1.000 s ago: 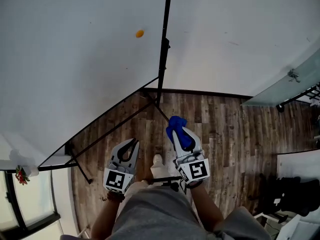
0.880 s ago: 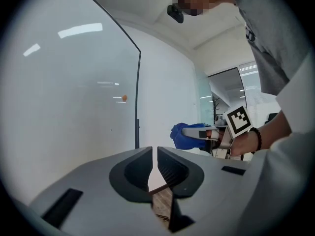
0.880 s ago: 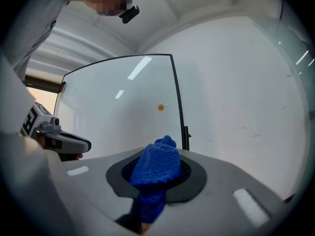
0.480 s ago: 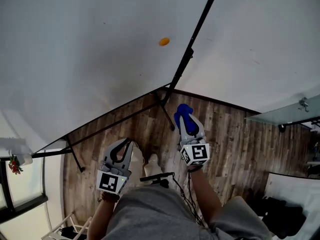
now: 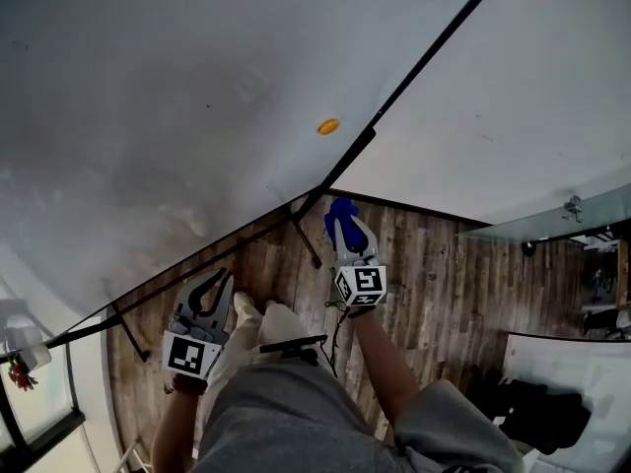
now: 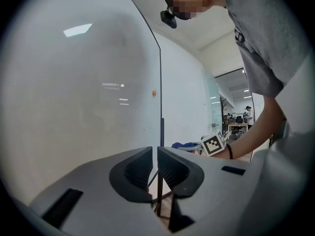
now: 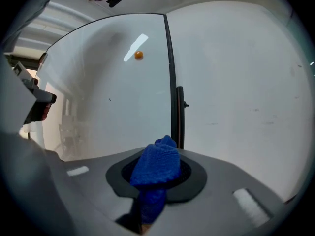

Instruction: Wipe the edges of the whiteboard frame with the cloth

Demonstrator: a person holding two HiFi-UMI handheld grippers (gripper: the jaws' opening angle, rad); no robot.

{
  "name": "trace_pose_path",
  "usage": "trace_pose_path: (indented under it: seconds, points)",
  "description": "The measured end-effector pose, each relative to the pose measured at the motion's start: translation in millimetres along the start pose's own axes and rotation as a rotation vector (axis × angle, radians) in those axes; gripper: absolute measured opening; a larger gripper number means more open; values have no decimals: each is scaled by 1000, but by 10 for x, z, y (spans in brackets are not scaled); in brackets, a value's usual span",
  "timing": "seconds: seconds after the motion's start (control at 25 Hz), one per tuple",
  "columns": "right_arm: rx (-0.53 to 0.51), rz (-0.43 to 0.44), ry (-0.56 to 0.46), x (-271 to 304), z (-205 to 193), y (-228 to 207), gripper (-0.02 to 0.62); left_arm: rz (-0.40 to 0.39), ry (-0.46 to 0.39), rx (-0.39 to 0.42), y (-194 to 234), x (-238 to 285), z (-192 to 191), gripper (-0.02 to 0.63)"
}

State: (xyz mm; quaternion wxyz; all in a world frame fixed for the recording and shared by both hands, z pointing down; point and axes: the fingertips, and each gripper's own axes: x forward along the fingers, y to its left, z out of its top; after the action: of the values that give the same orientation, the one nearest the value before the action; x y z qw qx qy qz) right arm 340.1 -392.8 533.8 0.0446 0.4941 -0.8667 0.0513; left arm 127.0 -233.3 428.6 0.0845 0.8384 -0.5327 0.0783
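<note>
The whiteboard fills the upper left of the head view, its black right frame edge (image 5: pixel 424 62) slanting down to a lower corner (image 5: pixel 326 189). My right gripper (image 5: pixel 345 227) is shut on a blue knitted cloth (image 5: pixel 337 210) just below that corner, a little apart from the frame. In the right gripper view the cloth (image 7: pixel 158 163) bulges out of the jaws, with the frame edge (image 7: pixel 172 73) straight ahead. My left gripper (image 5: pixel 217 278) hangs lower left under the board's bottom edge (image 5: pixel 187 269), shut with nothing in it. The left gripper view shows its jaws together below the frame edge (image 6: pixel 160 82).
An orange magnet (image 5: pixel 328 126) sticks to the board near the right edge. Black stand legs (image 5: pixel 306 239) run down to the wooden floor (image 5: pixel 444 274). A glass partition (image 5: pixel 552 220) is at right, dark bags (image 5: pixel 542 412) at lower right. The person's shoes (image 5: pixel 258 315) are between the grippers.
The right gripper with the cloth has come closer to the board's lower right corner. The left gripper has drifted left and lower. The head view has swung, so the board looks larger.
</note>
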Motion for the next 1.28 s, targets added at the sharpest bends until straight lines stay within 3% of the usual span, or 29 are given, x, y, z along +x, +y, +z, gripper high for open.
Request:
trace_pose_path:
  seconds: [0.48, 0.92, 1.28]
  points:
    - [-19, 41, 127, 889, -862, -364, 78, 121, 88, 2, 133, 97, -163, 38]
    - [-10, 42, 180, 1238, -1161, -438, 78, 201, 69, 53, 282, 136, -54, 38]
    - [17, -5, 174, 1277, -1218, -328, 78, 138, 29, 47, 387, 20, -185, 38]
